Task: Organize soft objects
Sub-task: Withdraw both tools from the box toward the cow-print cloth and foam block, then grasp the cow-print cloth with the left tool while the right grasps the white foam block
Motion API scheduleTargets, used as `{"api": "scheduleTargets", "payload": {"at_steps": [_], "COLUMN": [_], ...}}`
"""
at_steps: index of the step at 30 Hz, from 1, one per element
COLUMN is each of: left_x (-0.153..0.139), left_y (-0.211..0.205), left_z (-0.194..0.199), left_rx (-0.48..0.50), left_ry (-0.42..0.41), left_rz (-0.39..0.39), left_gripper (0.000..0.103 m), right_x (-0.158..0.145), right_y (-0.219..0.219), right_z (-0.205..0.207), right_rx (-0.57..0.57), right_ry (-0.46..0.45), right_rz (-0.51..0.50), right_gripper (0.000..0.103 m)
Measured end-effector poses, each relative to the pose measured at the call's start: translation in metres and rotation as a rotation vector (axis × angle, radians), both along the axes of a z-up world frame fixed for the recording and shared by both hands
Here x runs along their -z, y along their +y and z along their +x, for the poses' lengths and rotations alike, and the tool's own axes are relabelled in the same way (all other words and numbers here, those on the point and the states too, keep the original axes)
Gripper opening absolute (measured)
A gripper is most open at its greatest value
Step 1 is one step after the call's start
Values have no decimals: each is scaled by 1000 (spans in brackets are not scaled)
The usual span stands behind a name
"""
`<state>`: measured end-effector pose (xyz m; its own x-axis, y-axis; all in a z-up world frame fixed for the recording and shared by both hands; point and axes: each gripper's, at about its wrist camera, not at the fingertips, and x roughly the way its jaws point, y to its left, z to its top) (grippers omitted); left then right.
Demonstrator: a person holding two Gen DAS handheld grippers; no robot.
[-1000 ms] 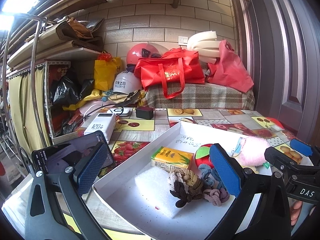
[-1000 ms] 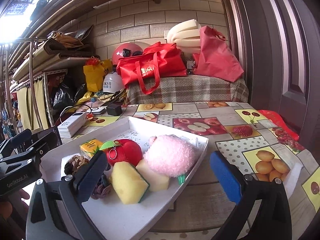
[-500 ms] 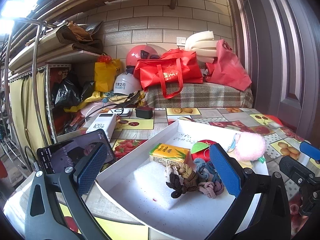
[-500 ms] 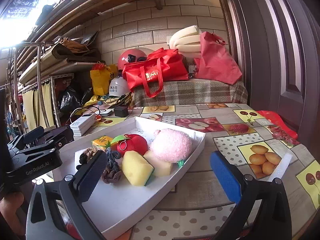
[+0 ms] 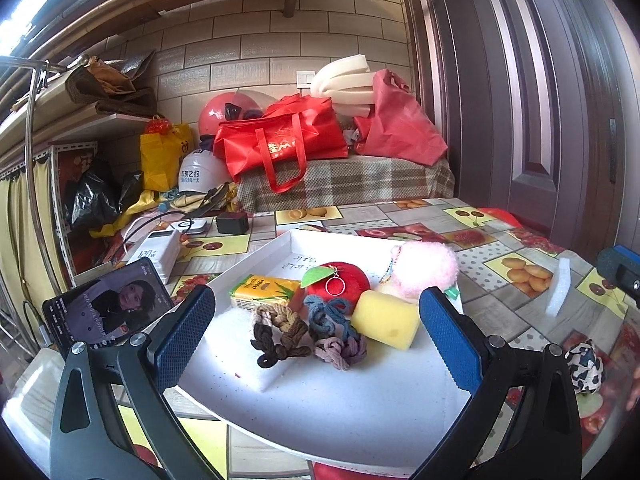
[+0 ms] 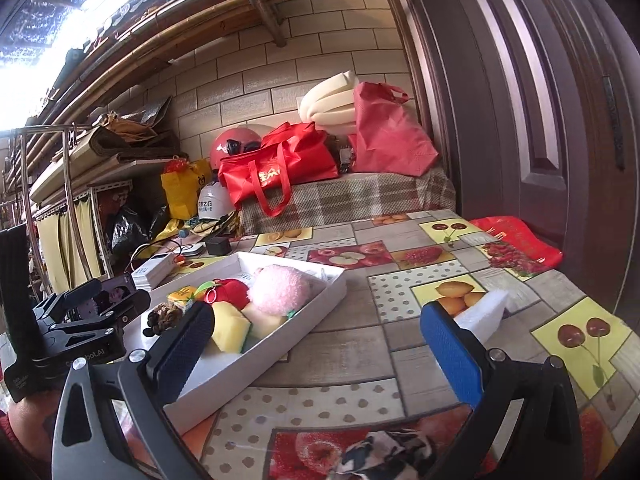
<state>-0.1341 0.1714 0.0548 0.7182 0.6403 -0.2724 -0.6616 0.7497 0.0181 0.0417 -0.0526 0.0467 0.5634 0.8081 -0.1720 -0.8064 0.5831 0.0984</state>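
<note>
Black-and-white patterned fabric, a scrunchie, lies loose on the fruit-print counter just below the right gripper, whose blue-padded jaws stand wide apart and hold nothing. Near it, off to the right, a white foam strip also rests outside the tray. The white tray already carries most of the soft goods: a yellow sponge, a pink plush ball, a red plush apple, braided hair ties, a tissue pack and a flat foam pad. The left gripper hovers over the tray's near end, its jaws likewise spread wide and empty. By all appearances the sorting is well along, with the step in hand being the collection of the last stray pieces. The next move seems to call for the right gripper to dip toward the scrunchie, close gently on its bunched cloth, and carry it left into the bare near part of the tray. A propped phone and a power bank stand beyond the tray's left side.
</note>
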Motion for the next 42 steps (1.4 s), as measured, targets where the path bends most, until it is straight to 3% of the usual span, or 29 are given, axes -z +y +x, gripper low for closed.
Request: {"api": "scheduleTargets", "payload": {"at_steps": [6, 11, 15, 19, 28, 30, 34, 37, 39, 42], "left_x": [-1, 0, 2, 7, 16, 17, 17, 18, 18, 19], "left_y": [-25, -49, -64, -78, -103, -105, -108, -116, -122, -126], "left_z": [16, 34, 51, 65, 81, 84, 90, 95, 98, 104], "left_rx": [98, 186, 182, 144, 186, 208, 284, 326, 379, 489], "left_ry": [40, 74, 129, 210, 320, 331, 327, 339, 342, 345], "left_rz": [33, 26, 40, 105, 242, 229, 125, 115, 104, 16], "left_gripper": [103, 103, 103, 103, 103, 103, 103, 103, 103, 102], "right_x": [-1, 3, 8, 8, 11, 11, 11, 11, 12, 13], "right_y": [-75, -111, -115, -108, -105, -106, -106, -107, -107, -106], "right_z": [66, 106, 116, 115, 122, 123, 122, 123, 123, 124], "right_rx": [208, 350, 355, 337, 322, 321, 321, 316, 313, 310], "right_ry": [96, 176, 236, 218, 232, 239, 240, 245, 252, 264], "right_rz": [31, 34, 43, 23, 0, 4, 6, 12, 14, 15], "right_gripper": [103, 103, 103, 103, 103, 103, 103, 103, 103, 103]}}
